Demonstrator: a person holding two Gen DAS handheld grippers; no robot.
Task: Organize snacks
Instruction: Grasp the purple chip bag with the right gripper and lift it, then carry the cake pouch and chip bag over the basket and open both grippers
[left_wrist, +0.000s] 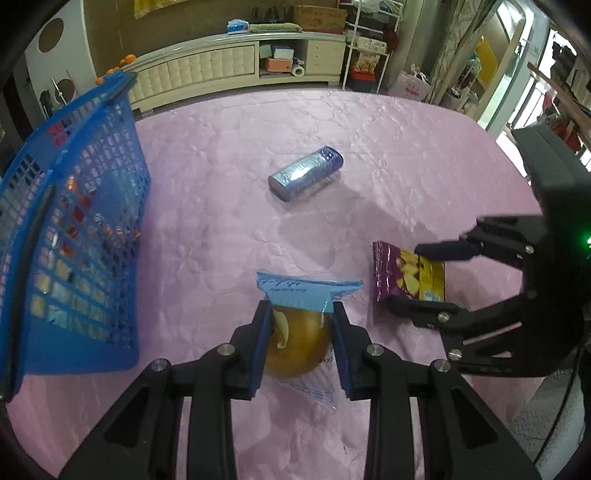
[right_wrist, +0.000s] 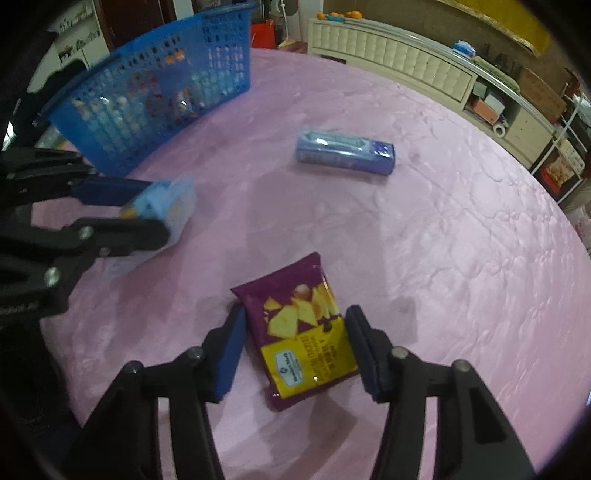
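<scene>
One blue basket (left_wrist: 74, 229), three snack packs, two grippers, pink cloth (left_wrist: 406, 155)

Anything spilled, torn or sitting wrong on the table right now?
Nothing spilled or torn. The blue basket sits tilted, leaning rather than flat, with snacks visible through its mesh. The blue tube pack lies on its side on the pink tablecloth, apart from both tongs.

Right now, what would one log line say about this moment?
left fingers: gripping clear-wrapped pastry | right fingers: straddling purple cracker bag, not pressing | blue tube: loose on pink cloth | blue basket: part-filled
</scene>
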